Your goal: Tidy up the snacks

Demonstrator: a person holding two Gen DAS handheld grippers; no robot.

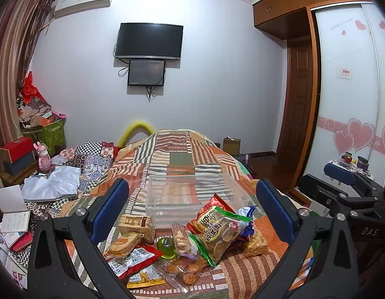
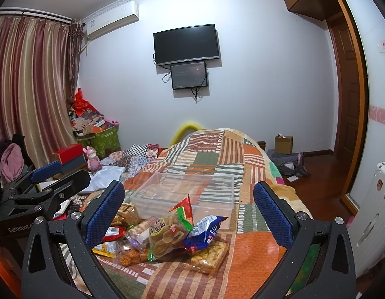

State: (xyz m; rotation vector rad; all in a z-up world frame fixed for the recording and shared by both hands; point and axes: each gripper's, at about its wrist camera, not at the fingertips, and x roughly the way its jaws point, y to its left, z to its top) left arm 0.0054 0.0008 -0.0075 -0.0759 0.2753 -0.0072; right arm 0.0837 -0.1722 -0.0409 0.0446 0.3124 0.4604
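Two grippers hang above the near end of a bed covered by a patchwork quilt (image 1: 182,154), each with its blue-padded fingers spread wide and nothing between them. Seen from the left wrist camera, the left gripper (image 1: 192,214) frames the snack heap lying on the quilt near the bed's near edge.

At the heap's left side lie a round sandwich-biscuit pack (image 1: 122,245) and, just behind it, a wrapped square biscuit pack (image 1: 137,226). A red packet with a white label (image 1: 132,261) lies in front of them, and a yellow snack packet (image 1: 145,279) sits nearest the camera. A green jelly cup (image 1: 167,246) stands in the middle of the heap, touching a clear wrapper of small biscuits (image 1: 181,239). To its right, a green-edged bag of round crackers (image 1: 220,234) leans on a red bag (image 1: 207,211), with a blue bag (image 1: 247,211) behind and a clear pack of golden puffed pieces (image 1: 257,244) at the heap's right side.

Just behind the heap, toward the bed's middle, stands a clear plastic bin (image 1: 192,194); whether any snack touches its wall cannot be told.

From the right wrist camera, the right gripper (image 2: 190,214) hovers over the same heap, the left one beside it at the left.
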